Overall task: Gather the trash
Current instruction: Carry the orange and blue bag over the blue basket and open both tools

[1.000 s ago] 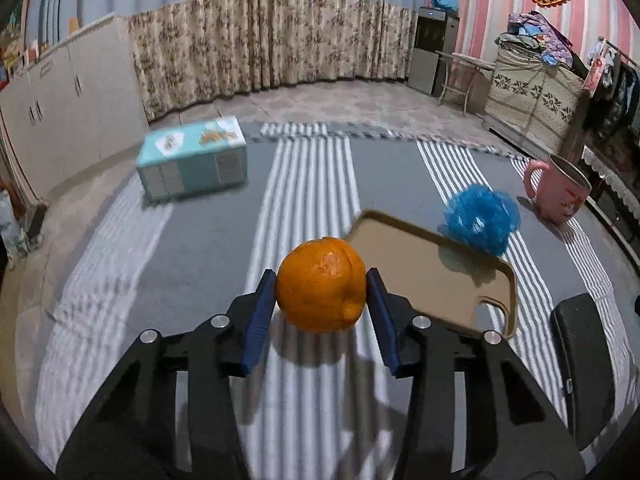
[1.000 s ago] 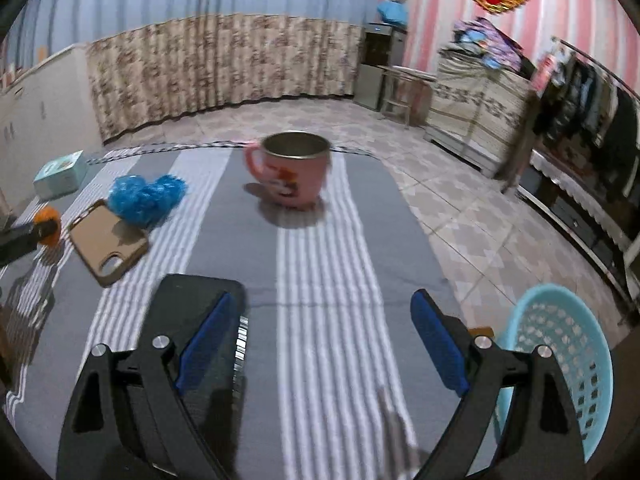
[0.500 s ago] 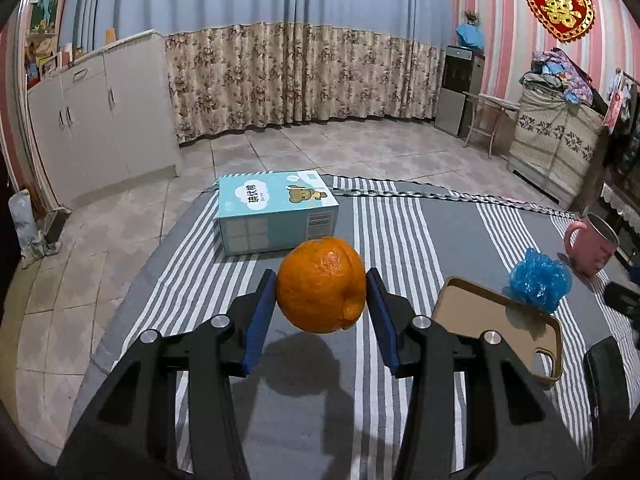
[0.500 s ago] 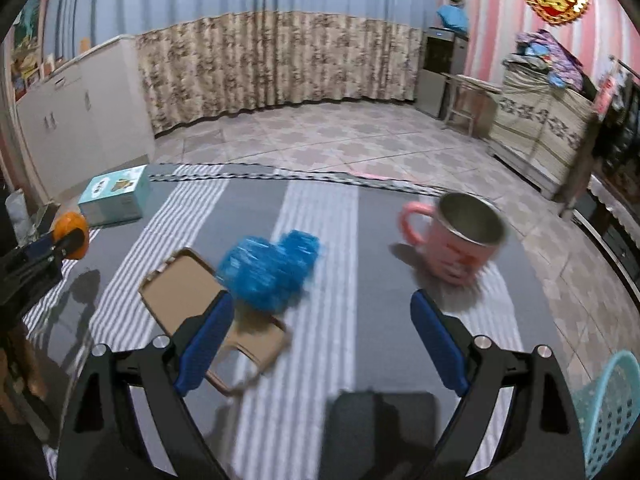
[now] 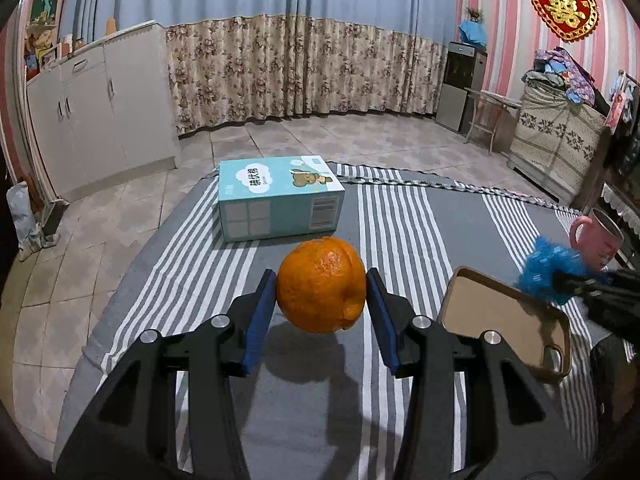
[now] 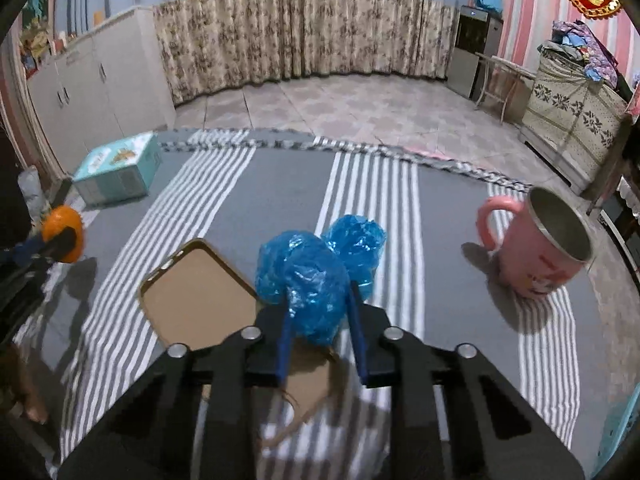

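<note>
Striped cloth [image 5: 404, 216] covers the desk. Left gripper [image 5: 321, 300] clamps an orange [image 5: 321, 285], right gripper [image 6: 320, 312] pinches a blue bag [image 6: 304, 276] just above the phone case [image 6: 196, 292]. Both pieces are held, neither binned; box [image 5: 276, 200] and mug [image 6: 536, 256] remain beyond the case.

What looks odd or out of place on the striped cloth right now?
The crumpled blue plastic bag stands out as litter, and the right claw is shut on it. The brown phone case lies askew, inner side up. The pink mug looks tilted, possibly from the fisheye lens. Nothing is spilled.
</note>
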`<state>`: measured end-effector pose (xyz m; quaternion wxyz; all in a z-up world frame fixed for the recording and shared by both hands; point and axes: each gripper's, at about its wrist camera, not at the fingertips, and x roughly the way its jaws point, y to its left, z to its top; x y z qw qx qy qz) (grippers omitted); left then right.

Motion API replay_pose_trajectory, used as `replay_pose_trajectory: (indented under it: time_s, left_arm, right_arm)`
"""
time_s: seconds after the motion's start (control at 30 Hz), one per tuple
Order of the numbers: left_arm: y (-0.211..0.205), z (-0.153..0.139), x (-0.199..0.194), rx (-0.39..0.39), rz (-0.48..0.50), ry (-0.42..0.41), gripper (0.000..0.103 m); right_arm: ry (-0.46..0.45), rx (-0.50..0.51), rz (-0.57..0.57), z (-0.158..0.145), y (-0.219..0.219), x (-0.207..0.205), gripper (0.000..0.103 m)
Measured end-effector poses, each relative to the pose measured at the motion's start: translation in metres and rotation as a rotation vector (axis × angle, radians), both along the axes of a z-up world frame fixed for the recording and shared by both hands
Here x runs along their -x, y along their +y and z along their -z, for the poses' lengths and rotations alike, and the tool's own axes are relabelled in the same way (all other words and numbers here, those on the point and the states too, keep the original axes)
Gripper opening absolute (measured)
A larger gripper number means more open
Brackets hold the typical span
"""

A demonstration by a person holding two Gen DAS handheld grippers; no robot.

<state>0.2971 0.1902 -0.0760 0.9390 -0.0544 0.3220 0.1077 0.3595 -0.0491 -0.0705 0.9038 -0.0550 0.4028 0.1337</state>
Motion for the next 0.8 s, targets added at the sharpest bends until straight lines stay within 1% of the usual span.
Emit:
replay_pose_trajectory:
  time_s: [0.13, 0.2, 0.23, 0.3, 0.43, 0.5, 0.53, 0.6, 0.63, 0.7, 0.8]
  left_arm:
    - [-0.007, 0.000, -0.003, -0.012, 0.017, 0.002, 0.045]
    - [-0.012, 0.001, -0.003, -0.016, 0.033, 0.008, 0.044]
    - [-0.015, 0.000, -0.004, -0.013, 0.045, 0.010, 0.044]
    - [-0.029, -0.008, 0.001, -0.028, 0.071, 0.002, 0.045]
    - [-0.063, -0.025, 0.011, -0.024, 0.131, -0.012, 0.045]
    - [-0.080, -0.033, 0.017, -0.027, 0.147, -0.020, 0.045]
    - [-0.094, -0.039, 0.021, -0.024, 0.165, -0.031, 0.045]
    - [-0.115, -0.047, 0.025, -0.012, 0.199, -0.048, 0.045]
    - [-0.129, -0.051, 0.029, -0.009, 0.221, -0.055, 0.045]
    - [-0.157, -0.055, 0.033, -0.006, 0.259, -0.065, 0.045]
    - [-0.199, -0.056, 0.039, -0.007, 0.320, -0.068, 0.045]
  right_arm:
    - [-0.070, -0.033, 0.022, -0.028, -0.036, 0.033, 0.022]
    - [-0.108, -0.025, 0.038, -0.043, -0.058, 0.053, 0.022]
    - [-0.128, -0.018, 0.053, -0.051, -0.076, 0.067, 0.022]
    - [-0.147, -0.003, 0.083, -0.060, -0.104, 0.086, 0.022]
    - [-0.163, 0.033, 0.161, -0.066, -0.161, 0.116, 0.022]
    - [-0.169, 0.037, 0.233, -0.069, -0.197, 0.133, 0.022]
    - [-0.171, 0.029, 0.262, -0.070, -0.210, 0.141, 0.022]
    - [-0.172, -0.031, 0.337, -0.071, -0.248, 0.159, 0.023]
    - [-0.174, -0.042, 0.362, -0.070, -0.259, 0.164, 0.023]
    - [-0.186, -0.026, 0.415, -0.067, -0.280, 0.176, 0.023]
    - [-0.193, 0.038, 0.471, -0.060, -0.306, 0.186, 0.022]
